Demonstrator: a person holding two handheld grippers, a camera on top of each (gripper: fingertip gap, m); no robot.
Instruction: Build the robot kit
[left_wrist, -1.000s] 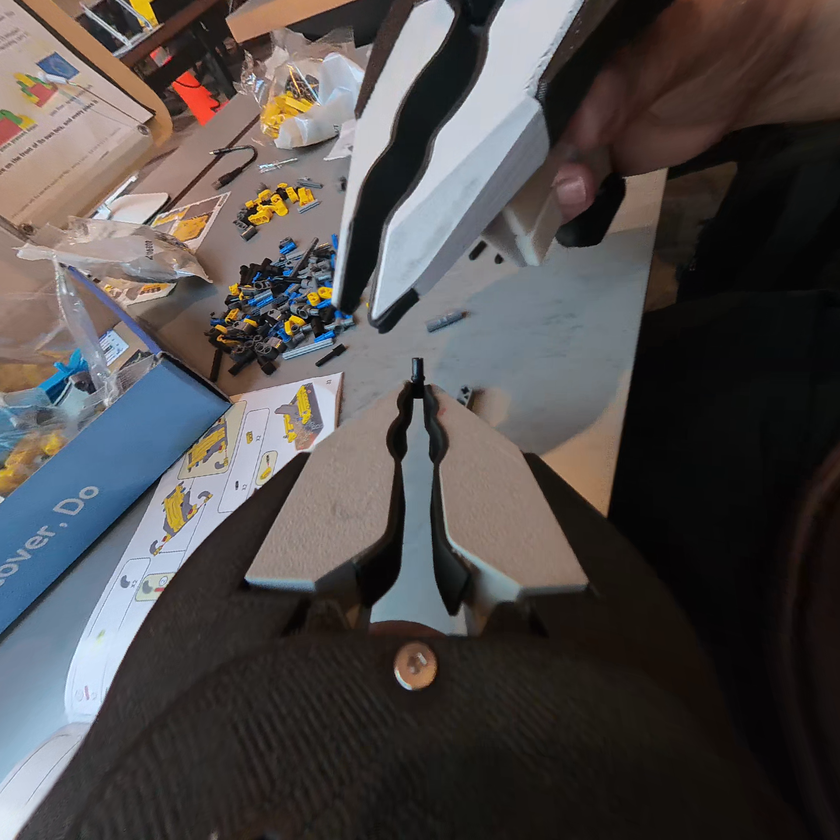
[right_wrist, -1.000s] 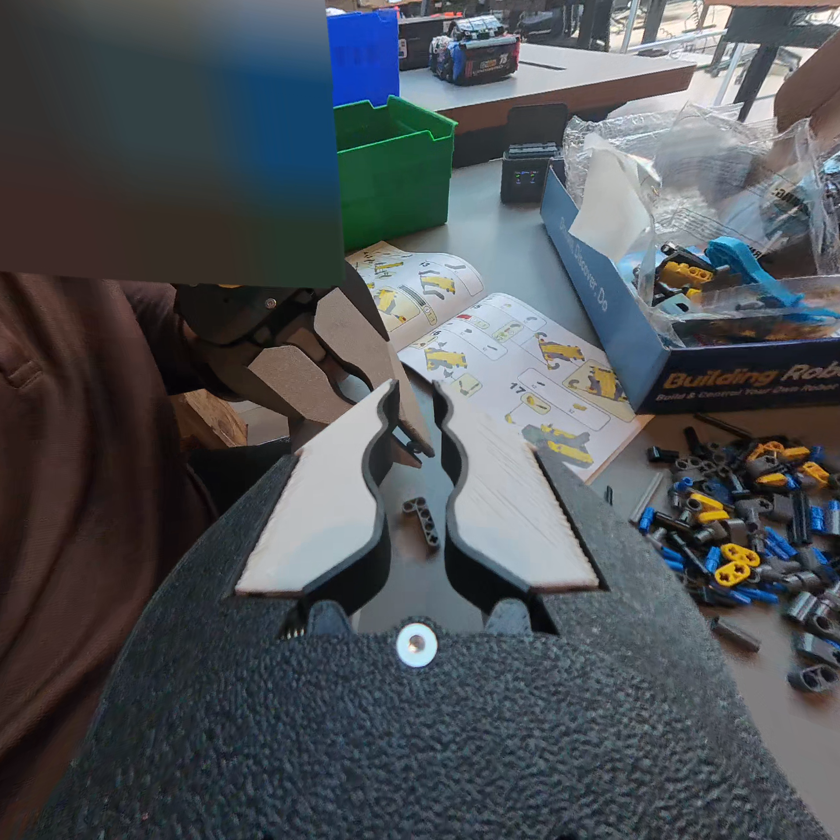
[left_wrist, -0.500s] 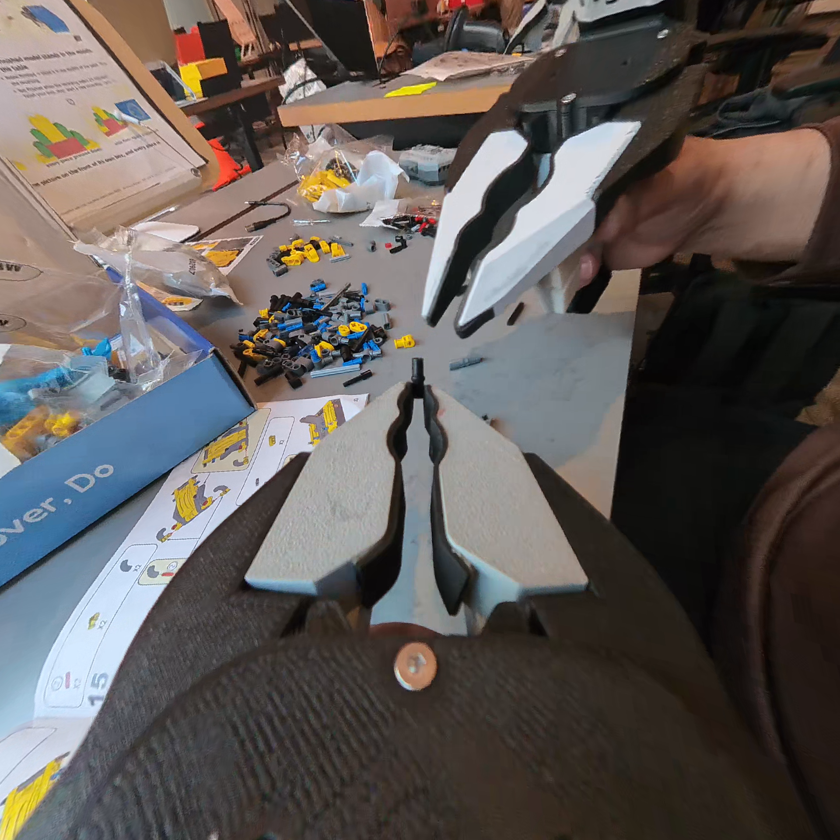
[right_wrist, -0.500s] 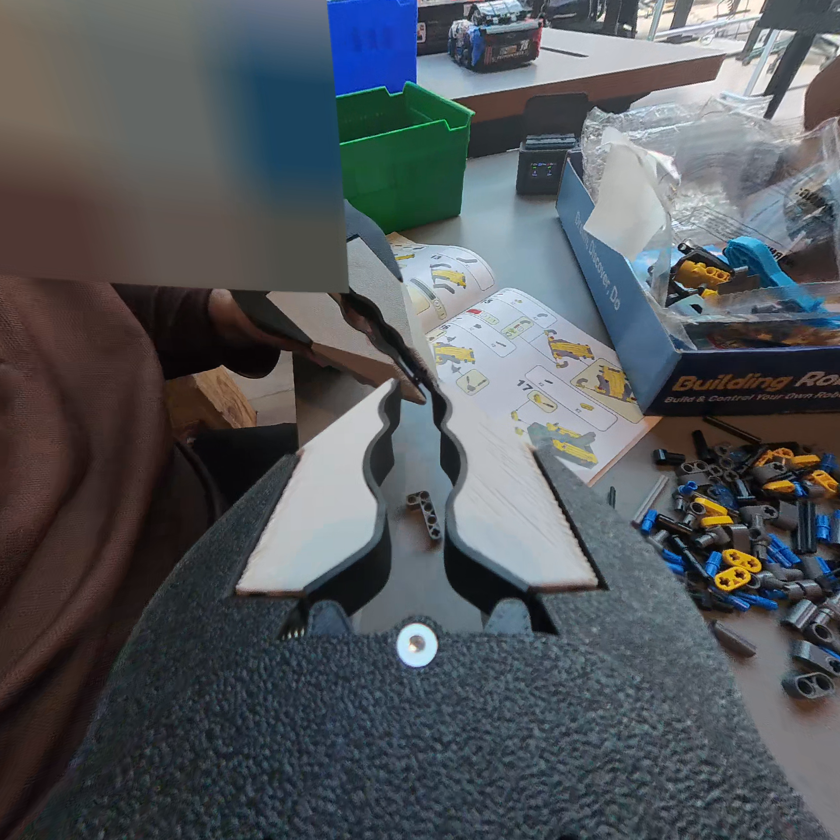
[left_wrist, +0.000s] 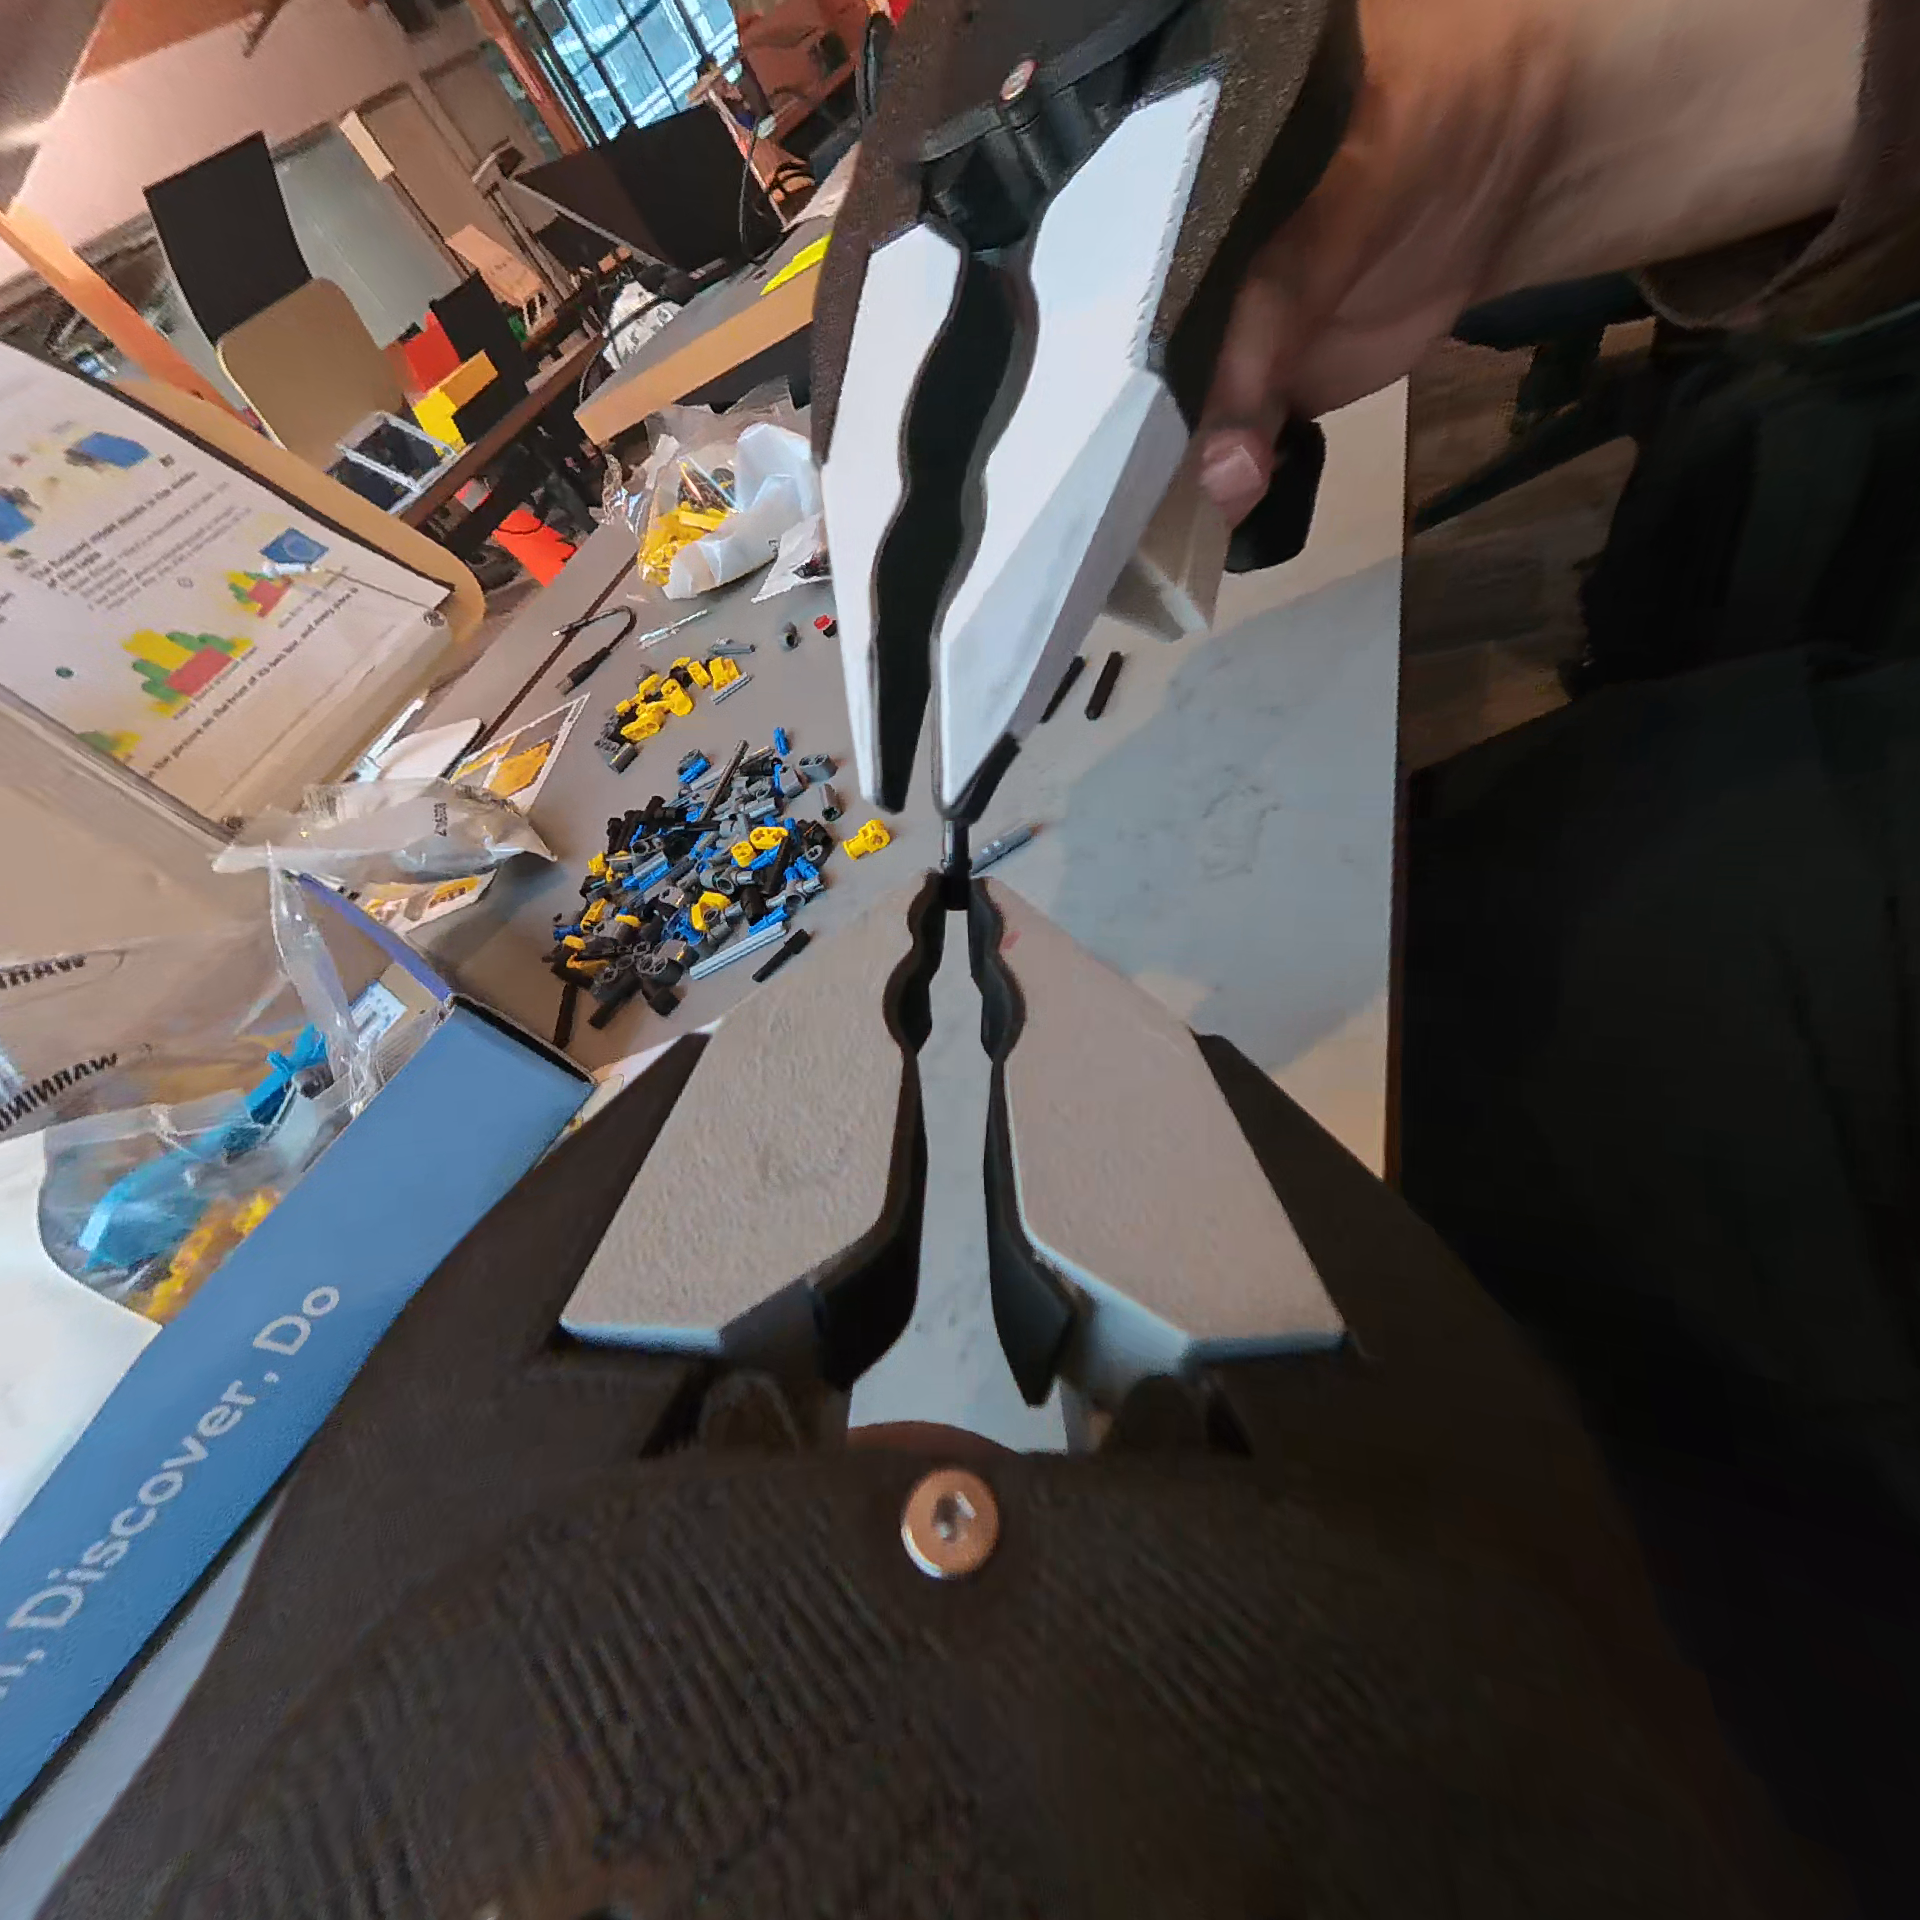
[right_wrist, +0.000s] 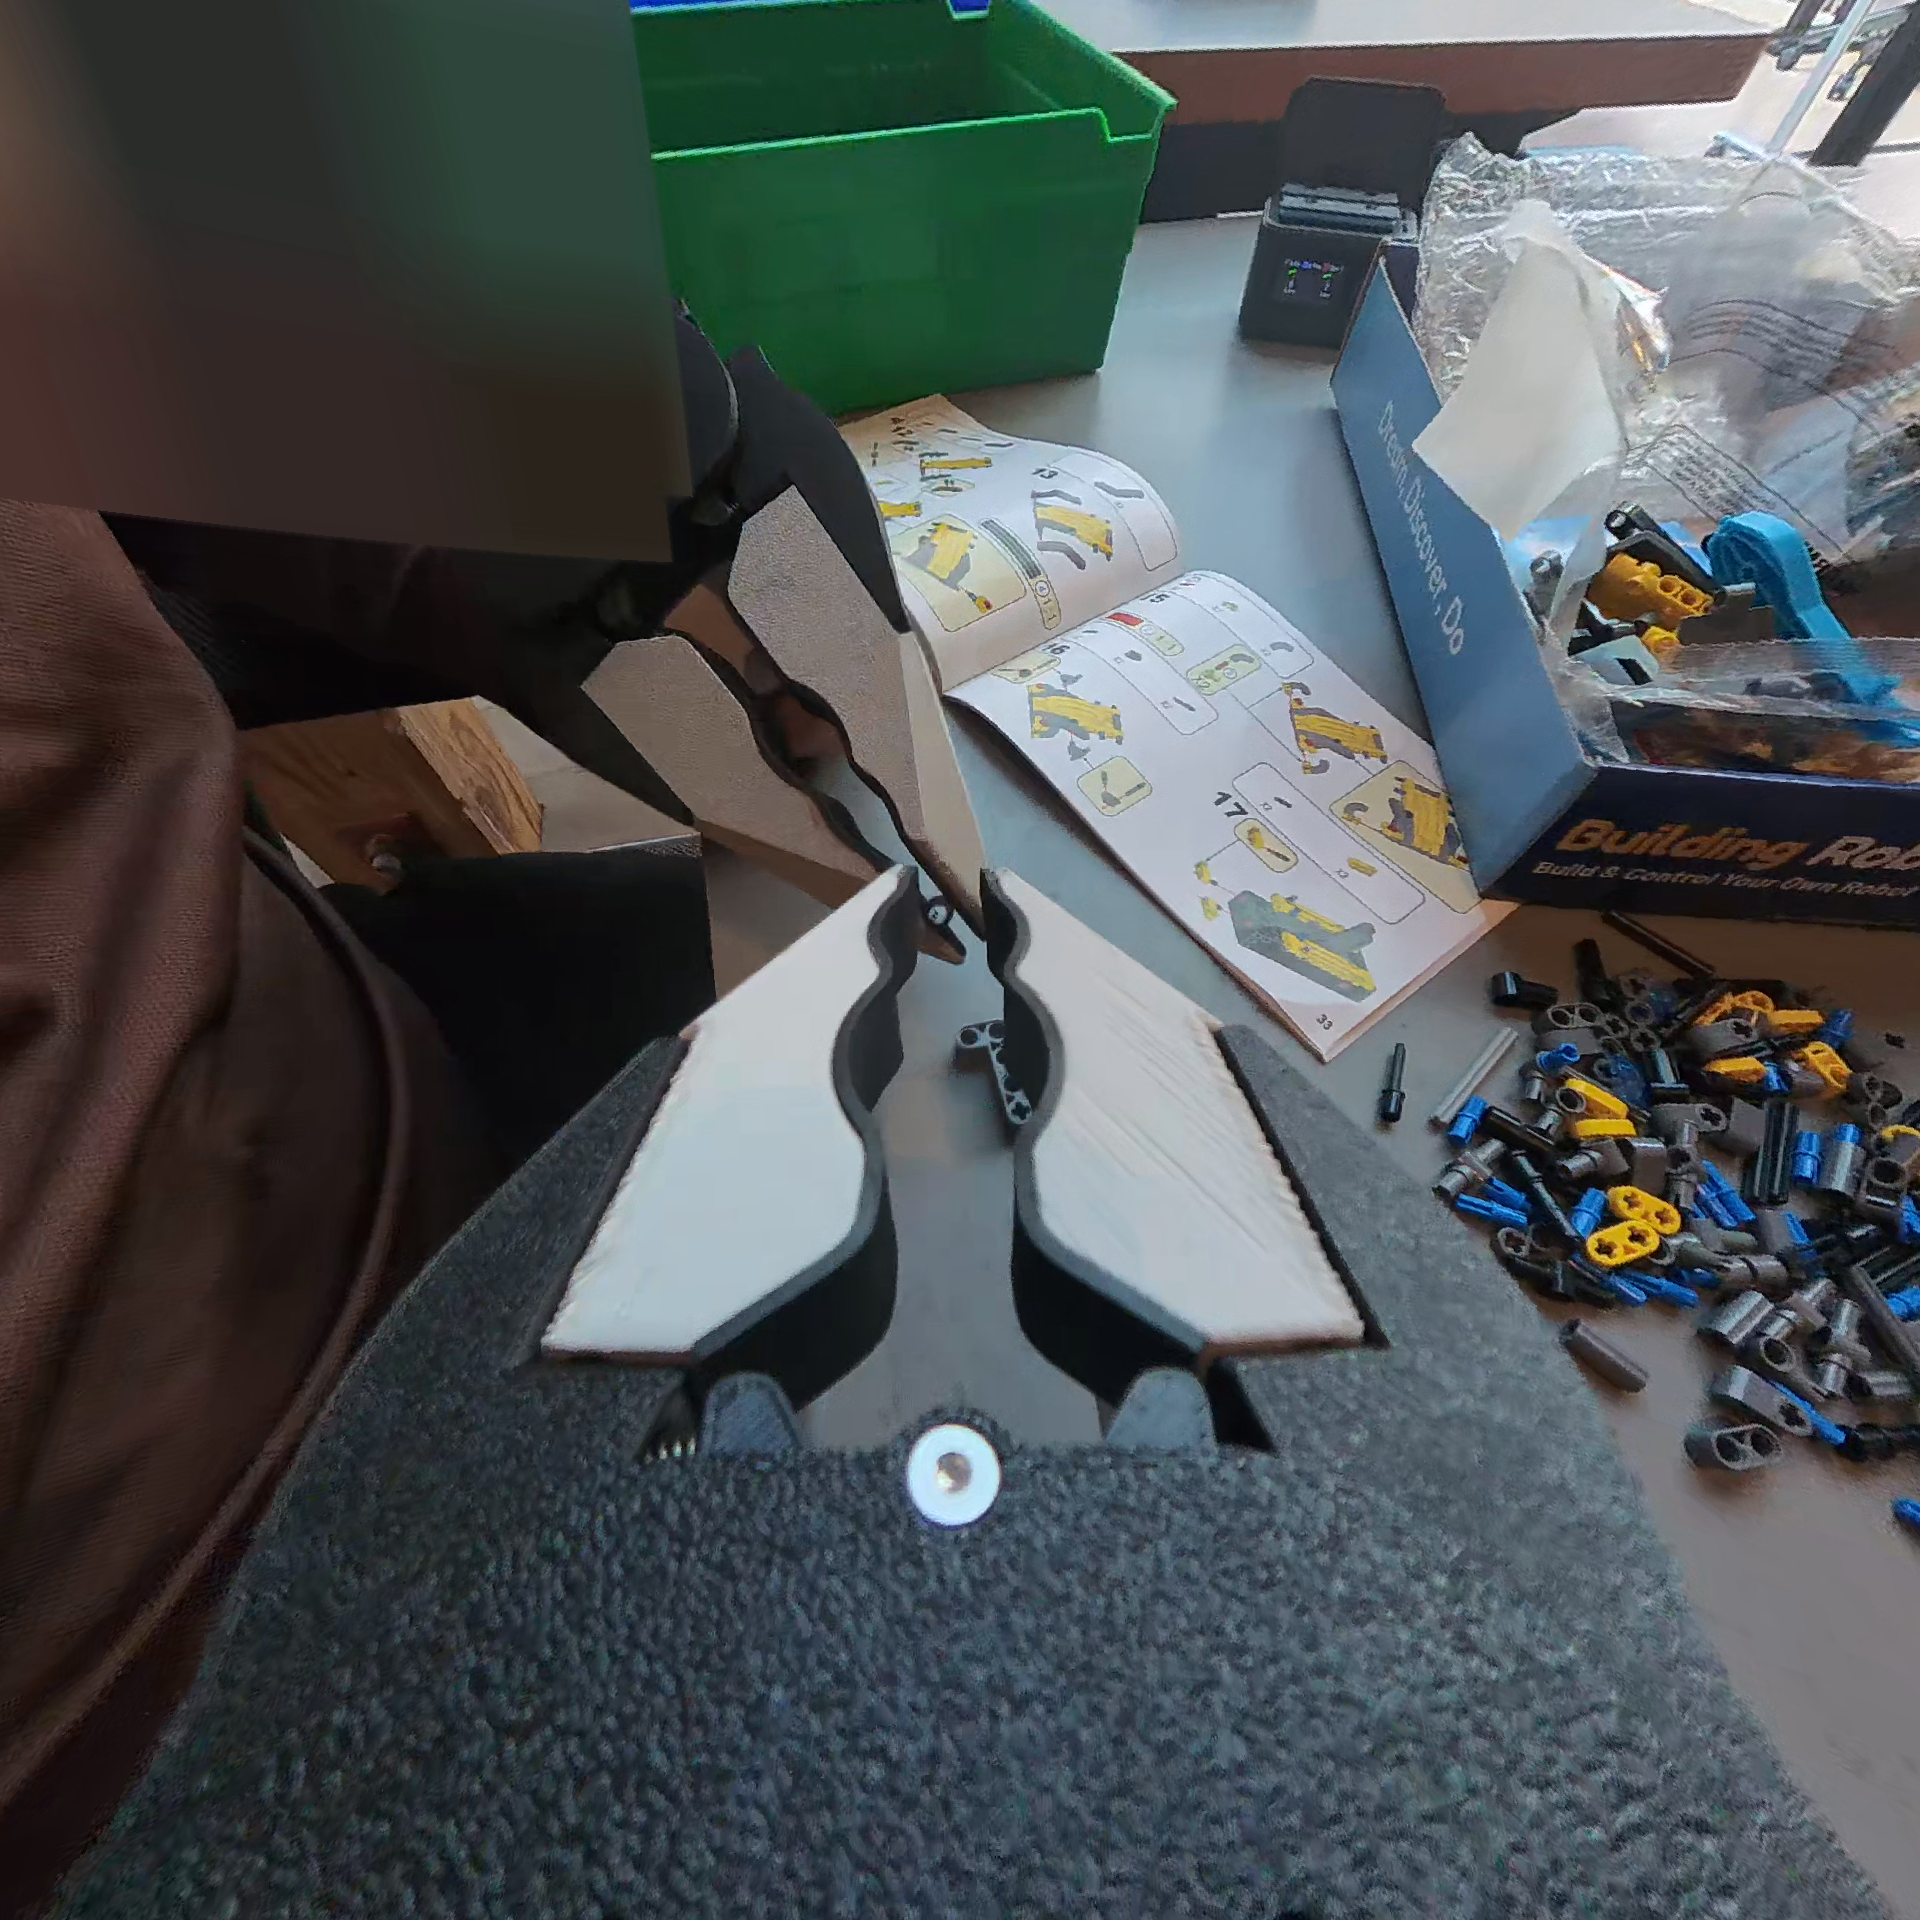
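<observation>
My left gripper (left_wrist: 954, 883) is shut on a small black pin (left_wrist: 952, 854) that sticks out past its tips. My right gripper (left_wrist: 921, 805), held by a hand, points down right above that pin, jaws a little apart. In the right wrist view my right gripper (right_wrist: 945, 894) is open and empty, and the left gripper (right_wrist: 940, 930) comes in from the upper left with the black pin (right_wrist: 935, 914) sitting in the gap between my right fingertips. A small black angled beam (right_wrist: 995, 1070) lies on the table under the right fingers.
A pile of black, blue, grey and yellow parts (left_wrist: 696, 894) lies on the grey table (left_wrist: 1226, 831); it also shows in the right wrist view (right_wrist: 1714, 1174). An open instruction booklet (right_wrist: 1195, 748), a blue box with bags (right_wrist: 1455, 665) and a green bin (right_wrist: 883, 208) stand nearby. Less than 4 cm separates the two grippers' tips.
The two grippers have come together: the right gripper's tips moved down to the pin held by the left gripper, which now sits between them. The left stays shut.
</observation>
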